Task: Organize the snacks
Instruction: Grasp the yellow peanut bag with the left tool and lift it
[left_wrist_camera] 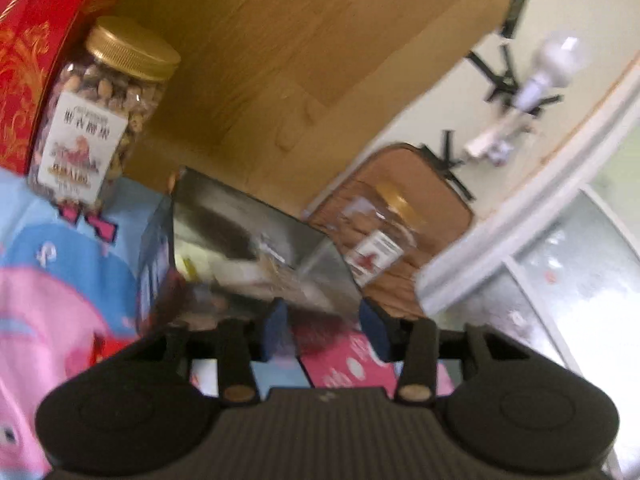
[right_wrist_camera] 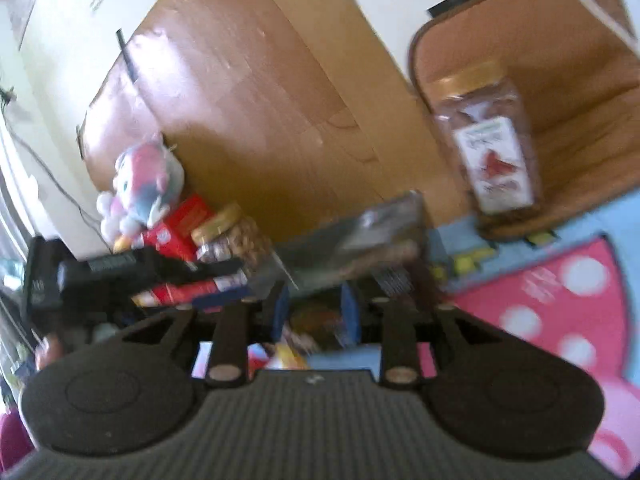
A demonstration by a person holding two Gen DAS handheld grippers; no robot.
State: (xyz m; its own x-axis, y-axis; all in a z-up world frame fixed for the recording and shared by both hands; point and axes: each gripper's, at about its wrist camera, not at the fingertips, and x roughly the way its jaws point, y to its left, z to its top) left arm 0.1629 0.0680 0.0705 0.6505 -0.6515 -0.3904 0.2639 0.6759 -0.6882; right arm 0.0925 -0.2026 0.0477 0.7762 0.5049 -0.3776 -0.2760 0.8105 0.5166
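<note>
In the left wrist view, far to the left of the jaws and beyond them, a red gift box [left_wrist_camera: 28,60] leans behind a nut jar [left_wrist_camera: 100,116] with a gold lid, standing on a pink and blue cartoon mat [left_wrist_camera: 60,280]. Straight ahead of the left gripper [left_wrist_camera: 326,326] lies a shiny dark snack box [left_wrist_camera: 256,240]; its near edge sits at the blue pads, which stand partly apart, though through the blur I cannot tell if they press on it. Ahead and to the right, a second jar [left_wrist_camera: 380,236] stands in a brown basket [left_wrist_camera: 436,196].

In the right wrist view, a plush toy [right_wrist_camera: 144,184] sits far left of the jaws. The right gripper [right_wrist_camera: 316,308] has its pads partly apart, with something blurred, possibly a snack packet [right_wrist_camera: 308,324], between them; whether it is gripped is unclear.
</note>
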